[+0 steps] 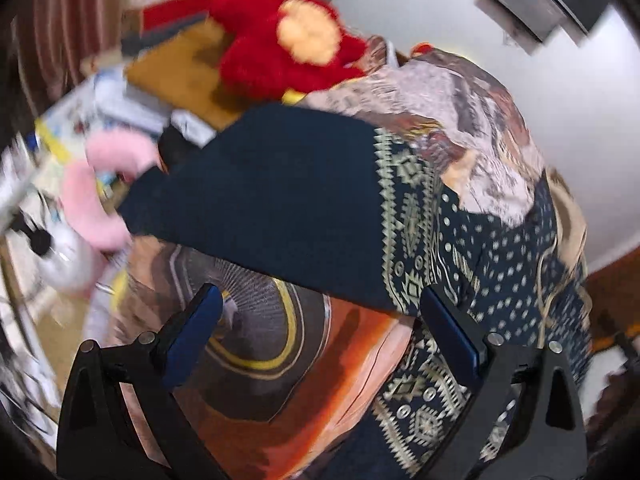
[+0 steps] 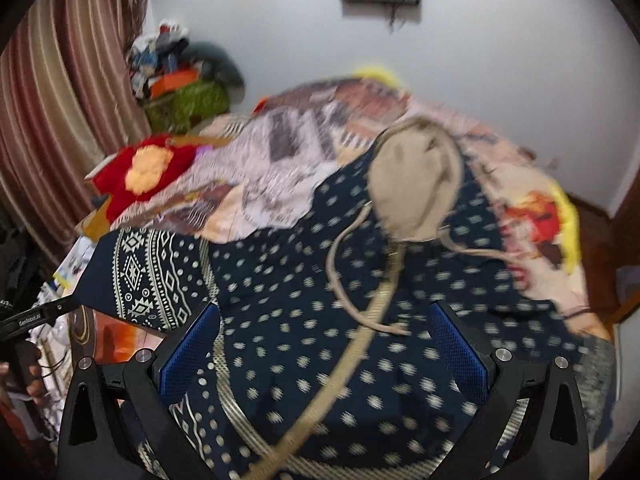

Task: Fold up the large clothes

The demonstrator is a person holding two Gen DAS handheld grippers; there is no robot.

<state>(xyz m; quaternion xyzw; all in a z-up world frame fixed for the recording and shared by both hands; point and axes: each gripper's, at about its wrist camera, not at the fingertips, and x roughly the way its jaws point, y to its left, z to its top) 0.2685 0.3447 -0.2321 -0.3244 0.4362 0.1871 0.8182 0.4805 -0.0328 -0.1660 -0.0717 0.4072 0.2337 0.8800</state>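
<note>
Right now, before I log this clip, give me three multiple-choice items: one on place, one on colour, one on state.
1. Where does the red plush toy lie relative to the dark navy dotted garment in the right wrist view?
A left of it
B on top of it
C right of it

2. What colour are the gripper finger pads?
A green
B blue
C white

3. How do the right gripper jaws stand?
A shut on cloth
B open
C out of view

Answers: 1 A, the toy sits by the striped curtain; 2 B, blue pads line the black fingers; 3 B, a wide gap shows the garment between them.
</note>
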